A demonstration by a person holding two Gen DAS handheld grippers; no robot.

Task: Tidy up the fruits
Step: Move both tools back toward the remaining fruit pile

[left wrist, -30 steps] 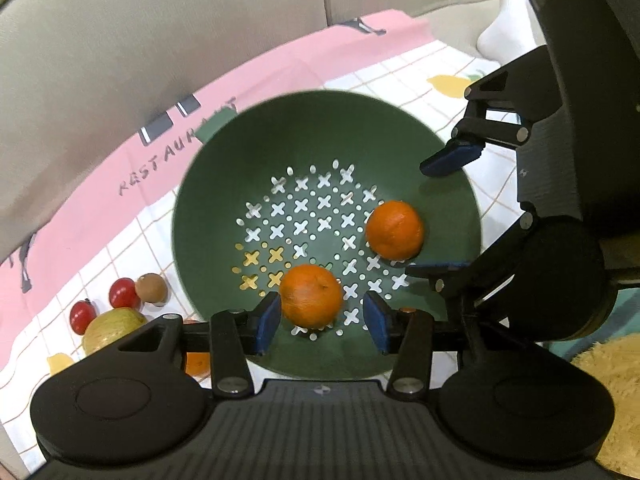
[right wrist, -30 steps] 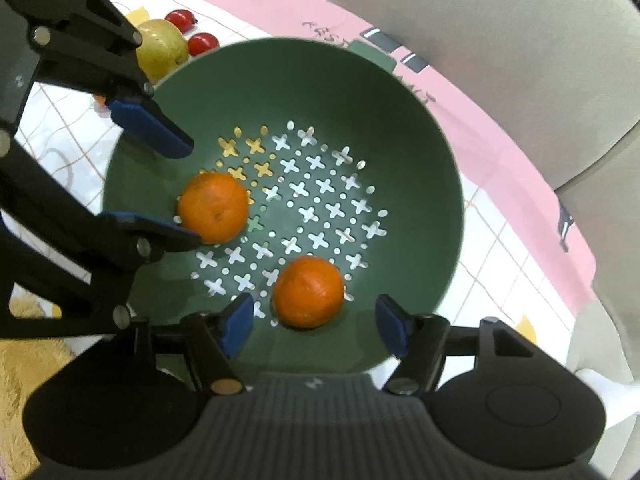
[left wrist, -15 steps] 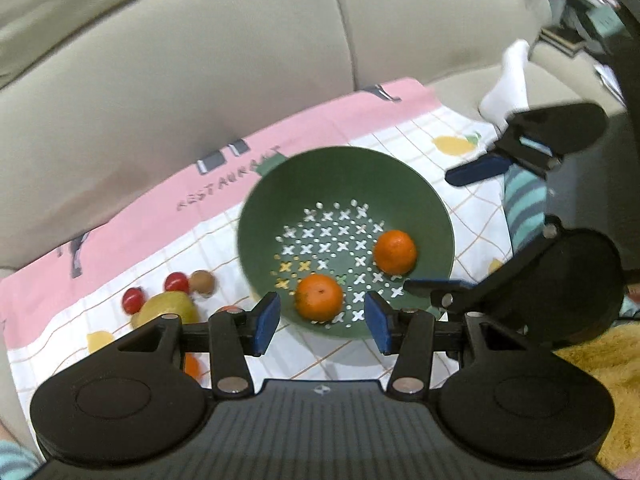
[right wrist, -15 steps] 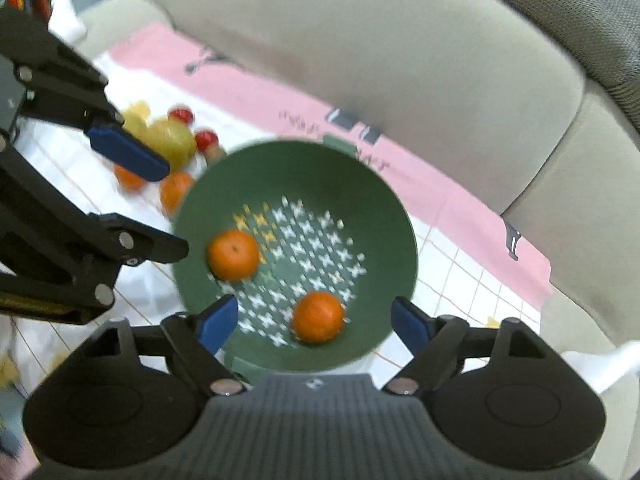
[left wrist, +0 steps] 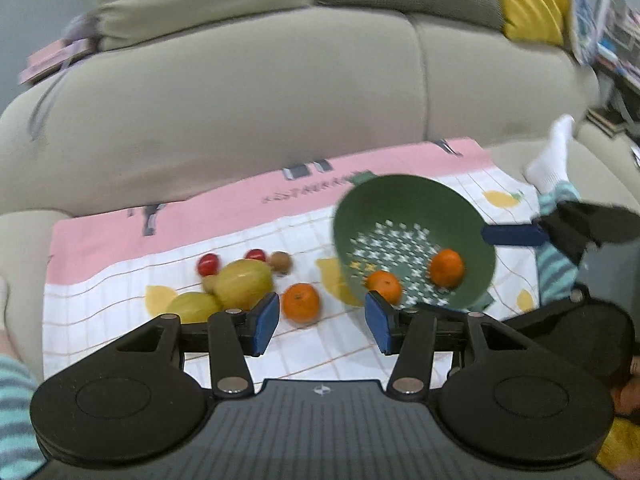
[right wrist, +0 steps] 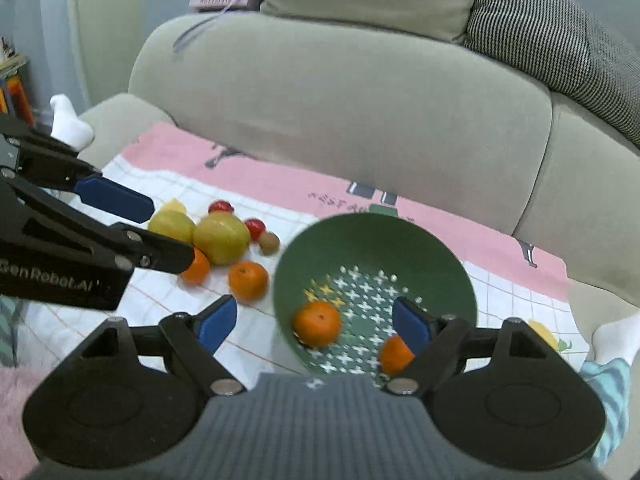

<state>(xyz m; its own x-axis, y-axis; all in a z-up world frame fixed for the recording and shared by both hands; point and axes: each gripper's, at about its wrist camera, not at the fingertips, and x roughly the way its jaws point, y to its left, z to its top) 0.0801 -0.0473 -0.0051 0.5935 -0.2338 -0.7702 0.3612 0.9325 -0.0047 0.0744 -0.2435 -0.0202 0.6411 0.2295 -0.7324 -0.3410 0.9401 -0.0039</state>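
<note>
- My left gripper (left wrist: 320, 322) hung above the cloth with its jaws apart and nothing between the blue pads; an orange (left wrist: 301, 302) on the cloth showed through the gap, well beyond it.
- My right gripper (right wrist: 314, 322) also had its jaws spread wide. They had just been opening, though they looked steady by this moment, and nothing was held between them.
- The green colander (right wrist: 376, 280) sat on the checked cloth (right wrist: 160, 304) spread over the sofa seat (right wrist: 352, 120).
- Two oranges lay inside the colander: one (right wrist: 317, 323) near its left wall as my right camera saw it, the other (right wrist: 394, 354) partly hidden behind my right gripper's right finger.
- Left of the colander, the loose fruit lay in a cluster on the cloth: an orange (right wrist: 248, 280) nearest the colander and another orange (right wrist: 196, 268) half behind my left gripper's finger.
- Behind those were two yellow-green fruits (right wrist: 221, 237) side by side, two small red fruits (right wrist: 255, 225) and a small brown fruit (right wrist: 269, 242) just beside them.
- From my left camera, one finger of the right gripper reached across the colander's right rim; I could not tell whether it touched.
- A white sock (left wrist: 550, 156) and a striped sleeve or trouser leg (left wrist: 558, 264) showed at the right edge of the cloth.
</note>
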